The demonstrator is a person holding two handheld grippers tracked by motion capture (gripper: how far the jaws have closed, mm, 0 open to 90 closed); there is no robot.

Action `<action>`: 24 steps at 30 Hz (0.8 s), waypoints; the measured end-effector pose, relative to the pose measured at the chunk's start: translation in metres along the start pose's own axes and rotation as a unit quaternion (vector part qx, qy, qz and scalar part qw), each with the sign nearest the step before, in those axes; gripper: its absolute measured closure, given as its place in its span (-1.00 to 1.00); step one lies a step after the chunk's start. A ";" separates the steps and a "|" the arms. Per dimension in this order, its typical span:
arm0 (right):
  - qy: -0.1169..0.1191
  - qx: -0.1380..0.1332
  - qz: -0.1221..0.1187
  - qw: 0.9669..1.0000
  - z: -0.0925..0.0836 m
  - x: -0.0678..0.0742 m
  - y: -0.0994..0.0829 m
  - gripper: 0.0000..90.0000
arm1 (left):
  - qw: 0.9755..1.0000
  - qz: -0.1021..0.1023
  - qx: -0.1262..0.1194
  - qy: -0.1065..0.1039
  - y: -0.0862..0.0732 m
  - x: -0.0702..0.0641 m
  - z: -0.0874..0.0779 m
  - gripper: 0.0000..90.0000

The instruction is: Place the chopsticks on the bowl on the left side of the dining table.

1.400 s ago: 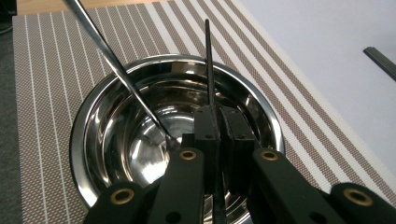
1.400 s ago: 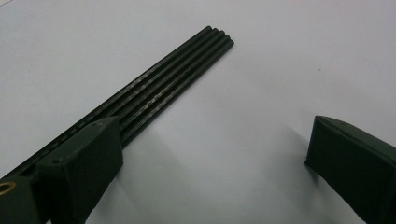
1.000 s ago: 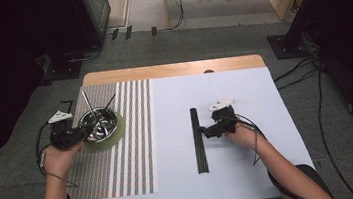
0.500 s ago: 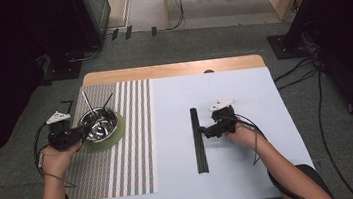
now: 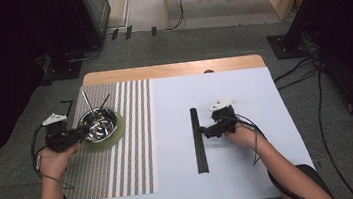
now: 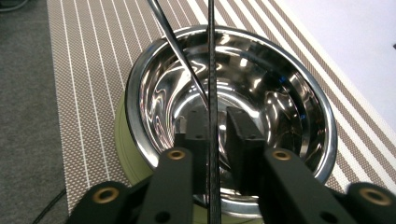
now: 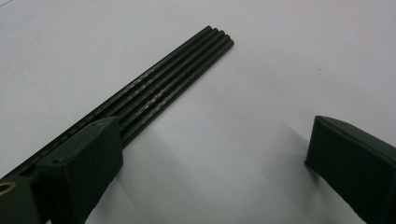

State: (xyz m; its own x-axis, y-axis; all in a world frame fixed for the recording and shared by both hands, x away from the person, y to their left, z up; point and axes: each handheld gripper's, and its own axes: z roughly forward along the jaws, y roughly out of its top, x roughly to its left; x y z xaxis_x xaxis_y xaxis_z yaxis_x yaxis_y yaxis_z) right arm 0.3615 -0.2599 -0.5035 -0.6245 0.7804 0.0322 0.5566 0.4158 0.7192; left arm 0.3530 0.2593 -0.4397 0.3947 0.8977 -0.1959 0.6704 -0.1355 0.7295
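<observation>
Two thin rods already stand leaning in the polished steel bowl (image 6: 233, 107), one black rod (image 6: 212, 93) and one shiny metal rod (image 6: 180, 51), while a bundle of black rods (image 7: 173, 79) lies on the white table (image 5: 244, 92) just beside the right tongs (image 5: 207, 129), so the transfer appears only partly done. The left tongs (image 6: 217, 135) reach over the near rim of the bowl and their jaws have just been opening, with the matte, finely ribbed black rod standing between the pads in a narrow gap, apparently released. The right tongs stand wide open, one jaw over the straight, round bundle; the mirror-smooth bowl sits on a pale green ring (image 5: 118, 131) on a woven striped mat (image 5: 133, 134).
</observation>
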 end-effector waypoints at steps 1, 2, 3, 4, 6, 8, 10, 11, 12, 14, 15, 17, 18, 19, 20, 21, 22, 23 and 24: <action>0.000 0.000 0.000 1.000 0.000 0.000 0.000 -0.93 | 1.000 0.000 0.000 0.000 0.000 0.000 0.000 0.69; 0.000 0.000 0.000 1.000 0.000 0.000 0.000 -0.93 | 1.000 -0.004 -0.010 0.003 0.001 -0.001 -0.001 0.62; 0.000 0.000 0.000 1.000 0.000 0.000 0.000 -0.93 | 1.000 -0.004 -0.010 0.003 0.001 -0.001 -0.001 0.54; 0.000 0.000 0.000 1.000 0.000 0.000 0.000 -0.93 | 1.000 -0.005 -0.015 0.005 0.002 -0.001 -0.002 0.54; 0.000 0.000 0.000 1.000 0.000 0.000 0.000 -0.93 | 1.000 -0.009 -0.025 0.005 0.004 -0.004 -0.003 0.44; 0.000 0.000 0.000 1.000 0.000 0.000 0.000 -0.93 | 1.000 -0.002 -0.030 0.004 0.007 -0.009 -0.001 0.30; 0.000 0.000 0.000 1.000 0.000 0.000 0.000 -0.93 | 1.000 0.001 -0.030 0.005 0.007 -0.012 0.000 0.21; 0.000 0.000 0.001 1.000 0.000 0.000 0.000 -0.93 | 1.000 0.008 -0.024 0.005 0.009 -0.017 0.004 0.19; 0.000 0.000 0.000 1.000 0.000 0.000 0.000 -0.93 | 1.000 0.008 -0.024 0.005 0.009 -0.017 0.004 0.16; 0.000 0.000 0.000 1.000 0.000 0.000 0.000 -0.93 | 1.000 0.015 -0.021 0.008 0.011 -0.022 0.007 0.11; 0.000 0.000 0.000 1.000 0.000 0.000 0.000 -0.93 | 1.000 0.018 -0.019 0.008 0.012 -0.025 0.008 0.08; 0.000 0.000 0.000 1.000 0.000 0.000 0.000 -0.93 | 1.000 0.018 -0.021 0.006 0.014 -0.029 0.009 0.06; 0.001 0.000 0.001 1.000 0.000 0.000 0.000 -0.93 | 0.999 0.019 -0.025 0.005 0.016 -0.033 0.009 0.03; 0.001 0.000 0.001 1.000 0.000 0.000 0.000 -0.93 | 0.999 0.019 -0.025 0.005 0.016 -0.033 0.009 0.02; 0.000 0.000 0.000 1.000 0.000 0.000 0.000 -0.93 | 0.999 0.017 -0.027 0.003 0.018 -0.036 0.010 0.00; 0.000 0.000 0.000 1.000 0.000 0.000 0.000 -0.93 | 0.999 0.017 -0.027 0.003 0.018 -0.036 0.010 -0.01; 0.001 0.000 0.001 1.000 0.000 0.000 0.000 -0.93 | 0.999 0.016 -0.028 0.003 0.019 -0.037 0.010 -0.01; 0.000 0.000 0.001 1.000 0.000 0.000 0.000 -0.93 | 0.999 0.015 -0.028 0.004 0.020 -0.039 0.010 -0.02; 0.001 0.000 0.001 1.000 0.000 0.000 0.000 -0.93 | 0.999 0.014 -0.029 0.002 0.021 -0.040 0.011 -0.03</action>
State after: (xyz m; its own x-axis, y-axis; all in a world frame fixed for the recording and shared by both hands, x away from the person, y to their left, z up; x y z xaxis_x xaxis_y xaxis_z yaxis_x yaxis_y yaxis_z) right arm 0.3616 -0.2601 -0.5035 -0.6244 0.7803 0.0352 0.5579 0.4139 0.7193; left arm 0.3577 0.2160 -0.4238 0.4102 0.8955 -0.1726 0.6211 -0.1358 0.7719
